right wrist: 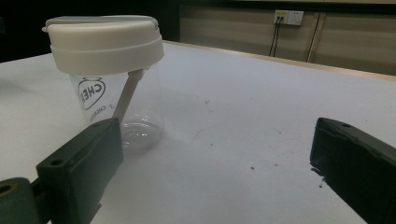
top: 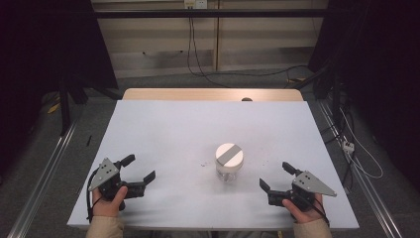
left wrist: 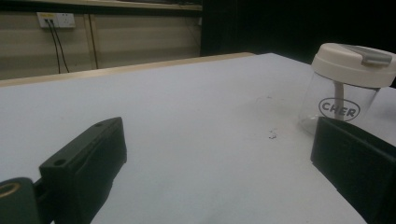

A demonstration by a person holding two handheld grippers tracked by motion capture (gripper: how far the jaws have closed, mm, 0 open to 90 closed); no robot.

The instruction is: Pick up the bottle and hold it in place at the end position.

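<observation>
your left gripper (top: 137,170) and right gripper (top: 275,177) stood wide open, empty, at eight and four o'clock of the lidded jar (top: 229,162), apart from it.

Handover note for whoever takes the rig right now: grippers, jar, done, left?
Left hand-held gripper: open, nothing in it, resting at the near left of the table.
Right hand-held gripper: open, nothing in it, near right.
Jar: clear, upright, between the two grippers and apart from both, white lid on, a stick inside under the lid.
Done: nothing visible yet; jar untouched.
Left: probably approach and grip the jar, likely to work the lid.
</observation>
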